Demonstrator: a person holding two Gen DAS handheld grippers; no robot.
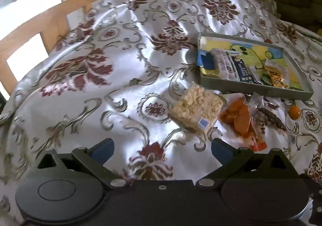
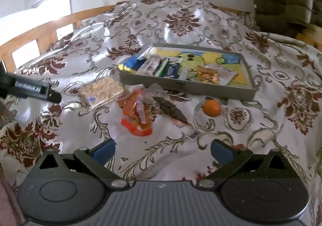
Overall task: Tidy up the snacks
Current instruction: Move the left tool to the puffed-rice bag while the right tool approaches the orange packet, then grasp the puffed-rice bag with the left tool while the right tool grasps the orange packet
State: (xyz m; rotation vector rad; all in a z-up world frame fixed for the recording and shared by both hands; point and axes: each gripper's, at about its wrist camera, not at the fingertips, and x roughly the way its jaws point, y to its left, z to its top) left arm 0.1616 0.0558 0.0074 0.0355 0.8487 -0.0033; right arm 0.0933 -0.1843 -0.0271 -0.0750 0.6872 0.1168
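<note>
Grey tray (image 2: 211, 90) holds snacks; left tool (image 1: 162, 148) and right tool (image 2: 163, 149) spread apart

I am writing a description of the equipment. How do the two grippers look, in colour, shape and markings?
The left gripper and right gripper look alike: a dark grey body with round discs, black linkage arms with silver pivot pins, and blue pads. Seen from the right wrist, the left gripper's side bears white lettering, too blurred to read surely.
</note>
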